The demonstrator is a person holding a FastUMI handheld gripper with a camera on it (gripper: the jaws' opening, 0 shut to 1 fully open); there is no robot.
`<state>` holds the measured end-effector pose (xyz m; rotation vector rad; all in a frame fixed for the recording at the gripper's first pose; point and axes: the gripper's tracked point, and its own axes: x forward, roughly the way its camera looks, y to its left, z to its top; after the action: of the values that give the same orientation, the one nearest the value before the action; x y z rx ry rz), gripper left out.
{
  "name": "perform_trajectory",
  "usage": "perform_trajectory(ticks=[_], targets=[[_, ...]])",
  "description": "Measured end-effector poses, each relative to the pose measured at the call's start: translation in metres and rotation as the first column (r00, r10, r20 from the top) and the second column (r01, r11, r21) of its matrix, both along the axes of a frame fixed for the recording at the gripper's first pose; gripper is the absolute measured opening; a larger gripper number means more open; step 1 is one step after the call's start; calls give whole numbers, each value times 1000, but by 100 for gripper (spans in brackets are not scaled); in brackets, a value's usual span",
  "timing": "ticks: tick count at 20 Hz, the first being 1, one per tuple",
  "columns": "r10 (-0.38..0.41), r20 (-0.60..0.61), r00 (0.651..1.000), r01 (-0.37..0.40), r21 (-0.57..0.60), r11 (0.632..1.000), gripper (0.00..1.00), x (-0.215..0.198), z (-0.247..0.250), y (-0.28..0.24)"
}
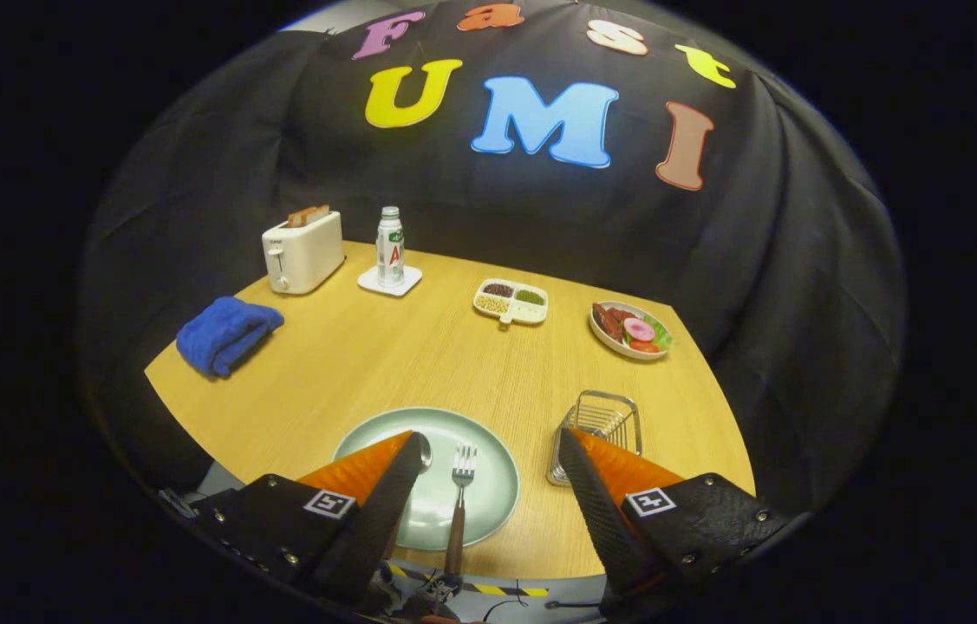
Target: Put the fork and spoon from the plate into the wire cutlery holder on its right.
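Observation:
A pale green plate (488,442) lies at the near edge of the wooden table. On it rests a fork (459,503) with a brown handle, tines pointing away, between my two fingers. The spoon's bowl (425,451) peeks out beside my left fingertip; the rest of the spoon is hidden behind that finger. Right of the plate stands the wire cutlery holder (601,416), partly covered by my right finger. My gripper (492,446) hovers above the plate, open, with nothing held.
At the back stand a white toaster (303,251) with bread, a bottle (390,247) on a white coaster, a divided dish of beans (511,302) and a bowl of food (629,331). A blue folded towel (226,334) lies on the left.

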<state>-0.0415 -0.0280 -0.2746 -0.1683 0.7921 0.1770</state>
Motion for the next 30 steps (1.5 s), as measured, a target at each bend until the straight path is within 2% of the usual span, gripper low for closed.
perform_trajectory(ticks=[3,4,6,7,13,16,21,23,24,25,26,27,28,30], targets=[[45,-75,996,-47,-30,998,98,-10,-25,2],[63,-112,992,-68,-43,997,96,-15,-36,3],[92,-184,979,-104,-60,993,85,-26,-55,3],[105,-214,971,-120,-63,991,85,-31,-63,4],[107,-392,914,-154,-91,984,81,-51,-102,-1],[119,-460,880,-168,-67,984,54,-58,-119,2],[129,-506,853,-185,-62,981,54,-57,-137,9],[128,-557,820,-208,-82,975,17,-62,-139,6],[130,-581,803,-203,-63,977,23,-64,-141,8],[128,-590,797,-200,-57,978,22,-63,-144,10],[134,-600,789,-208,-55,977,18,-63,-149,11],[141,-611,779,-214,-49,976,17,-52,-129,8],[129,-619,775,-203,-51,978,4,-50,-147,12],[157,-638,754,-232,-35,972,4,-46,-153,9]])
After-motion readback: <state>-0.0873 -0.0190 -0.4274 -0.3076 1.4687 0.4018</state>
